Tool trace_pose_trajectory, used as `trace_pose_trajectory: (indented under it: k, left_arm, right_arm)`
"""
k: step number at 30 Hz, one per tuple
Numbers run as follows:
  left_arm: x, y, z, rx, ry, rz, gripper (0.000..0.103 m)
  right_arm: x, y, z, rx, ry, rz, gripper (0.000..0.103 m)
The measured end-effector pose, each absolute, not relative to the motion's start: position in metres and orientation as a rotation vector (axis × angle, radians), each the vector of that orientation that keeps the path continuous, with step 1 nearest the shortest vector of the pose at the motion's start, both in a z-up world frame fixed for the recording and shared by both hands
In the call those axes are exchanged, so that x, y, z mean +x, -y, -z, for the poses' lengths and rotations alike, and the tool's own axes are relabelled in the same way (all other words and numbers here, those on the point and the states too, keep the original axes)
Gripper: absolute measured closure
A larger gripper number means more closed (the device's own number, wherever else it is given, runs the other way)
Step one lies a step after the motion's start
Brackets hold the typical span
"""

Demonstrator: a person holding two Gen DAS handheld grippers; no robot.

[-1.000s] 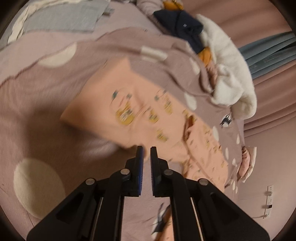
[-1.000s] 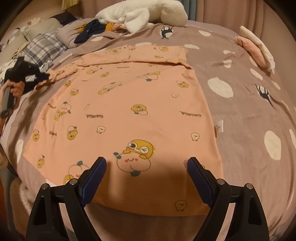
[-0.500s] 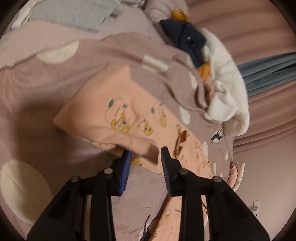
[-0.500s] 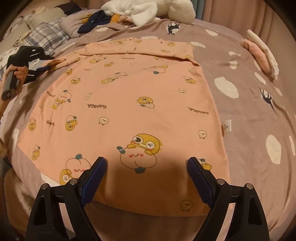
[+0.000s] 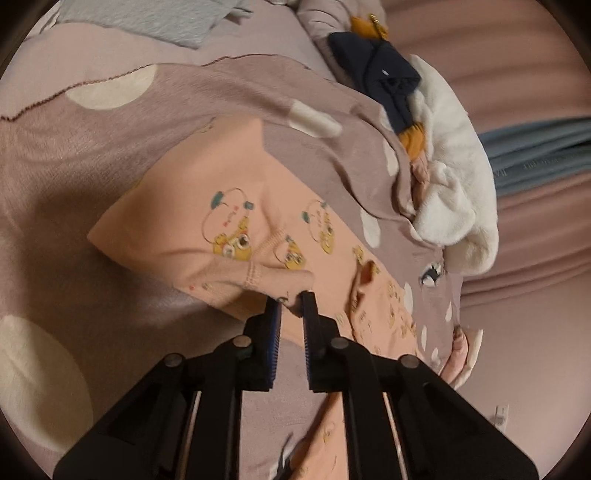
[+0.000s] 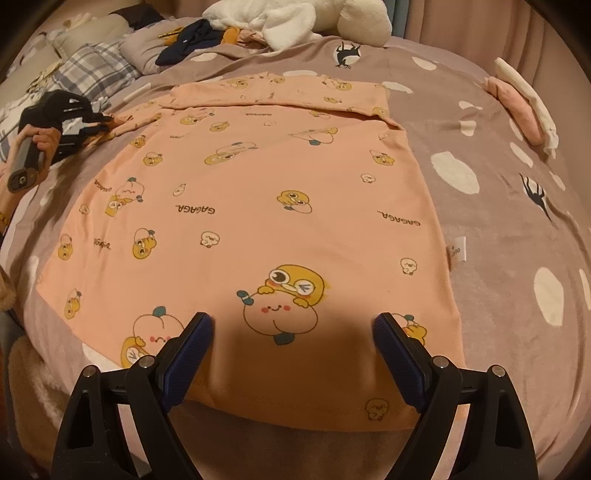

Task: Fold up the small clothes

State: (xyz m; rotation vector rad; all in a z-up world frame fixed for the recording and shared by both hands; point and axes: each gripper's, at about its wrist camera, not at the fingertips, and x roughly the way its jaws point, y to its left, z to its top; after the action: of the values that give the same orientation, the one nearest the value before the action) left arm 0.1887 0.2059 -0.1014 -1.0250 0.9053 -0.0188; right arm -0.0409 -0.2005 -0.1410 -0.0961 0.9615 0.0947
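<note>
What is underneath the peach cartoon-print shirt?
The peach shirt lies spread on a mauve blanket with cream spots, which shows on every side of it. The blanket beneath the cloth is covered, so anything lying there cannot be seen. One sleeve is folded across its top.

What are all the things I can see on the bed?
peach shirt: one, peach with yellow cartoon prints, spread flat in the middle of the blanket, one sleeve folded across the top
blanket: one, mauve with cream spots, covering the bed
white plush: one, white, at the far edge of the bed
navy garment: one, dark blue, crumpled beside the plush
plaid pillow: one, grey check, far left
folded pink-and-white cloth: one, far right
left hand-held gripper: one, black, nearly closed on the shirt's sleeve cuff
right hand-held gripper: one, black, open above the shirt's hem
</note>
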Motion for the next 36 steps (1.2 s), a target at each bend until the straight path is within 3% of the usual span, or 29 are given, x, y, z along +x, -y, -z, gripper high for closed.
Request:
trace_pose_trajectory:
  k: [1, 3, 7, 11, 14, 16, 17, 22, 36]
  left_arm:
    - [0.187, -0.206, 0.100, -1.027, -0.921, 0.017, 0.063]
    - [0.181, -0.211, 0.098, -1.067, -0.913, -0.025, 0.043]
    - [0.182, -0.222, 0.107, -1.138, -0.918, -0.017, 0.043]
    - [0.185, -0.227, 0.121, -1.190, -0.929, -0.048, 0.049]
    - [0.189, -0.229, 0.120, -1.191, -0.895, -0.052, 0.063]
    - [0.193, -0.228, 0.118, -1.155, -0.903, -0.096, 0.087]
    - [0.194, -0.227, 0.116, -1.138, -0.898, -0.126, 0.093]
    - [0.195, -0.216, 0.103, -1.123, -0.827, -0.109, 0.095]
    - [0.187, -0.211, 0.111, -1.172, -0.946, -0.078, 0.096]
  right_arm:
    - [-0.041, 0.201, 0.141, -0.094, -0.961, -0.094, 0.014]
    - [-0.041, 0.200, 0.141, -0.095, -0.959, -0.093, 0.014]
    - [-0.041, 0.199, 0.141, -0.102, -0.962, -0.097, 0.014]
    - [-0.043, 0.197, 0.140, -0.117, -0.958, -0.099, 0.014]
    - [-0.042, 0.198, 0.141, -0.115, -0.964, -0.099, 0.014]
    - [-0.041, 0.198, 0.142, -0.114, -0.966, -0.100, 0.014]
    - [-0.040, 0.197, 0.142, -0.113, -0.965, -0.101, 0.014]
    - [-0.039, 0.199, 0.142, -0.102, -0.955, -0.120, 0.014]
    - [-0.043, 0.203, 0.143, -0.087, -0.957, -0.123, 0.014]
